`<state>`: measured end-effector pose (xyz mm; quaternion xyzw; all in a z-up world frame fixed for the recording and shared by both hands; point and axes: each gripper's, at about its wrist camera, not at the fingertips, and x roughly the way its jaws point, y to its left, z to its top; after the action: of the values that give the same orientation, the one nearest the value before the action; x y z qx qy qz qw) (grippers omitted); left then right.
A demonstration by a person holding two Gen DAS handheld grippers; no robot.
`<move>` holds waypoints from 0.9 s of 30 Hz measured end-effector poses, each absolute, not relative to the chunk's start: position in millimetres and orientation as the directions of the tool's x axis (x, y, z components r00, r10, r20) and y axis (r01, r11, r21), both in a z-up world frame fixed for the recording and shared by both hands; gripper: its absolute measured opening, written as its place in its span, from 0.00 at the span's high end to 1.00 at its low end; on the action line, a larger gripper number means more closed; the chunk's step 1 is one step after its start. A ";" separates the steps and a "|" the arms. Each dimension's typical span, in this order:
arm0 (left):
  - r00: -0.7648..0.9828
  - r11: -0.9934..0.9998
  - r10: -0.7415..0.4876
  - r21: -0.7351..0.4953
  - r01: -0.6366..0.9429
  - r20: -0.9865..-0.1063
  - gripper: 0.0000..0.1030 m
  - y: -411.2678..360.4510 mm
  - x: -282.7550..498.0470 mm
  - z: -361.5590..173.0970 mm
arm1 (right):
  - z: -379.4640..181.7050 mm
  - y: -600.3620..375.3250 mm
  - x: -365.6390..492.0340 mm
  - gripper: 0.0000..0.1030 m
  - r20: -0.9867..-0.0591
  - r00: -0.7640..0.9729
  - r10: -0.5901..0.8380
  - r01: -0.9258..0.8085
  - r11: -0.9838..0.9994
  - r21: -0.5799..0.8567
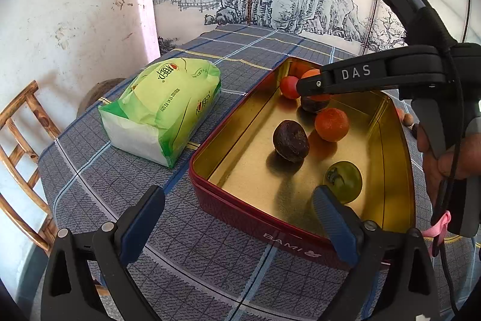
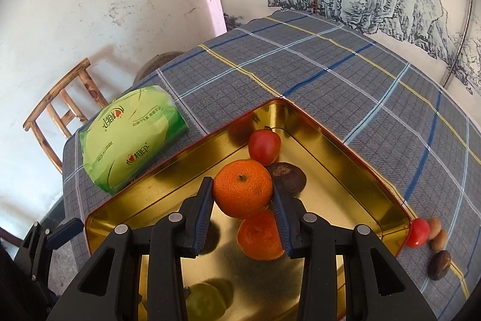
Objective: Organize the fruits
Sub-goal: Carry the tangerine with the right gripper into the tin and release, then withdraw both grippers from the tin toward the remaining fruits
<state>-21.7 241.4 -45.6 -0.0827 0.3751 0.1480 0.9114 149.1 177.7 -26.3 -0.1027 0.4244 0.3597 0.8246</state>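
Observation:
A red tin (image 2: 326,137) with a gold inside stands on the checked tablecloth. My right gripper (image 2: 243,197) is shut on a mandarin (image 2: 243,187) and holds it above the tin's far half. Under it lie a second mandarin (image 2: 260,235), a red tomato (image 2: 264,146), a dark wrinkled fruit (image 2: 287,178) and a green fruit (image 2: 204,303). In the left wrist view my left gripper (image 1: 237,200) stands open at the tin's (image 1: 240,212) near wall, with nothing between its fingers. There the right gripper (image 1: 311,89) reaches in from the right, over another dark fruit (image 1: 290,140).
Outside the tin at its right corner lie a red tomato (image 2: 418,232), two tan round fruits (image 2: 436,233) and a dark fruit (image 2: 439,260). A green tissue pack (image 1: 162,110) lies left of the tin. A wooden chair (image 2: 60,110) stands beyond the table's left edge, by the wall.

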 end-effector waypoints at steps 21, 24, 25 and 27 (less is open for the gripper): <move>0.667 0.939 0.222 -0.029 -0.343 -0.711 0.02 243.4 -20.4 -47.8 | -5.6 145.9 117.4 0.51 -0.693 0.385 0.610 -0.679 0.695 0.236; 0.663 0.938 0.230 -0.018 -0.345 -0.713 0.02 242.0 -20.7 -46.7 | -4.1 131.3 101.8 0.47 -0.677 0.397 0.620 -0.679 0.695 0.238; 0.662 0.939 0.232 -0.015 -0.345 -0.713 0.02 241.2 -21.1 -46.4 | -4.0 125.6 96.8 0.45 -0.674 0.401 0.620 -0.678 0.696 0.237; 0.660 0.940 0.236 -0.006 -0.342 -0.713 0.02 238.4 -21.8 -45.3 | -5.5 110.7 86.3 0.43 -0.668 0.411 0.620 -0.670 0.703 0.239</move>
<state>-21.8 238.4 -45.3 -0.0698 0.3803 0.1592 0.9084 86.3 110.7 -5.5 -0.0329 0.3832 0.3842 0.8393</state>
